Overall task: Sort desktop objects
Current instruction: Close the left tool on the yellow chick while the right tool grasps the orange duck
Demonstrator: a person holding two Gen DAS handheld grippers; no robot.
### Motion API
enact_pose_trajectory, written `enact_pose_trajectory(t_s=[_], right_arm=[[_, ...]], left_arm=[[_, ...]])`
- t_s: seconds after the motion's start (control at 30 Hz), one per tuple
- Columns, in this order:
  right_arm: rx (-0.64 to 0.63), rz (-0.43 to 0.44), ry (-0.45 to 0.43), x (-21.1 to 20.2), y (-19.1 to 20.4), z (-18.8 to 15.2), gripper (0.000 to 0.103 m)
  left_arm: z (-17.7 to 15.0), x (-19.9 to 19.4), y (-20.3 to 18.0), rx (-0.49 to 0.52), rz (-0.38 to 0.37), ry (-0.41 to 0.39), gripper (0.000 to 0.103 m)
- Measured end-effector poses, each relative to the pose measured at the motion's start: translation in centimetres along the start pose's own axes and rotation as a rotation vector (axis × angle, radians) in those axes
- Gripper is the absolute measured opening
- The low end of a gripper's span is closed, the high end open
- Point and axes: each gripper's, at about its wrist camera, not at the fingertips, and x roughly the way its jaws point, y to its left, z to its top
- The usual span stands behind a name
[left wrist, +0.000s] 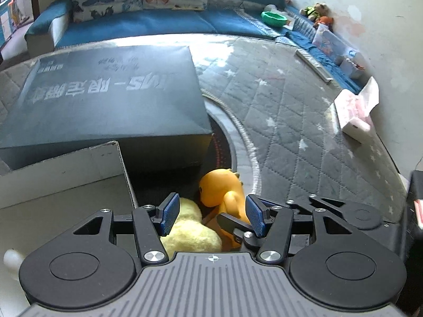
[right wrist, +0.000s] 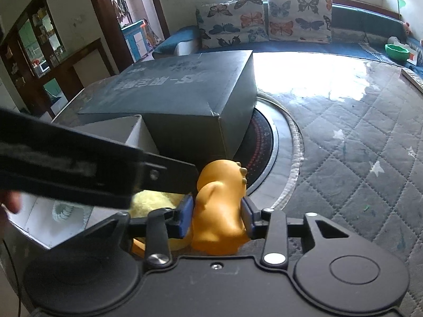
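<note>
Right gripper (right wrist: pixel 217 218) clamped on the orange dinosaur toy (right wrist: pixel 220 211), left gripper (left wrist: pixel 211 215) jaws apart over the yellow plush (left wrist: pixel 190 233) (dark box (left wrist: pixel 105 97) behind).

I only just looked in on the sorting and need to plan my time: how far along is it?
Early, by the look of it. Nothing visibly sorted yet. In hand: the right gripper is shut on the orange dinosaur toy; the left gripper stands open over the yellow plush. Left: placing both, perhaps in the white box.
</note>
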Motion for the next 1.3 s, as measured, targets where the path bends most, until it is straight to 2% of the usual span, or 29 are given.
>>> enact_pose_trajectory(t_s=[0.6,0.87,1.03,1.3], right_arm=[[-0.01,-0.02,-0.017,-1.2,-0.2,-0.7,0.037],[-0.002,-0.016,-0.026,-1.5,-0.6,-0.9,0.037],[-0.007,-0.002,-0.027,-1.7,-0.9,-0.9,0.037],[-0.015,-0.045,-0.026,-2.9,-1.6,-1.3,0.036]], left_arm=[[-0.4,1.9,0.6,-0.044,0.06,0.059,0.059],[-0.8,2.1,0.0,-0.016,0.084,0.059,0.055],[-0.7,2.0,0.1,-0.018,0.048,0.063,0.054],[-1.0,2.2,-1.4,0.029,0.005,0.062,0.054]])
